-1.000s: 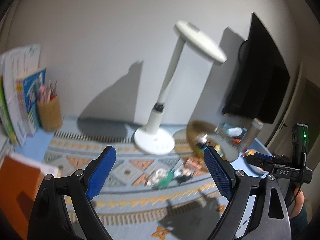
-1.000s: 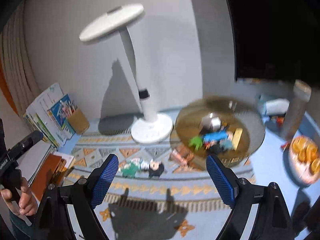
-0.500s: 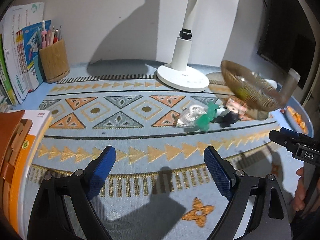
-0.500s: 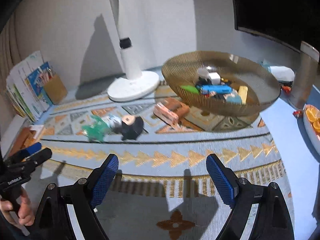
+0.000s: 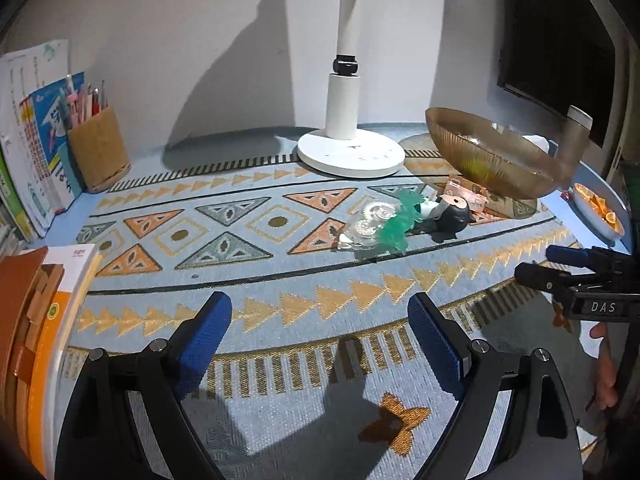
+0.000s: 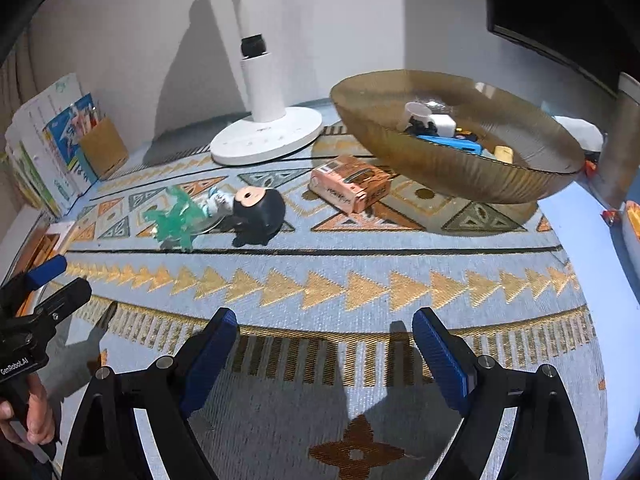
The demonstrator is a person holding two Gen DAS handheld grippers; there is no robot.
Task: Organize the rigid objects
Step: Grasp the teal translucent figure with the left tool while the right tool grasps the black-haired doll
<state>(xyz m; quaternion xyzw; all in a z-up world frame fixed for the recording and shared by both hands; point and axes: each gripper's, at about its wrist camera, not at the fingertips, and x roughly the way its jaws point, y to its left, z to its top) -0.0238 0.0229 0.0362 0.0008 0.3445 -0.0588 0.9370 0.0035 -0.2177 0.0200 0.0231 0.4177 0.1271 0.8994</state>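
On the mat at 12 o'clock, doll (image 6: 256, 210) looks light, stiff; grab its round head. Left gripper (image 5: 320, 330) and right gripper (image 6: 324, 340) gape wide, empty.

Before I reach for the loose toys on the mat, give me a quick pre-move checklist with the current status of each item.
1. Left gripper open and empty: ok.
2. Right gripper open and empty: ok.
3. Loose pieces in view on the mat: ok. The dark-haired figure lies on its side beside the green plastic piece; the pink box sits next to the bowl.
4. Amber bowl has room: ok, it already holds a few small toys but is not full.
5. Path from either gripper to the toys clear: ok, only bare mat between.
6. Whether the figure and the green piece are attached: cannot tell.
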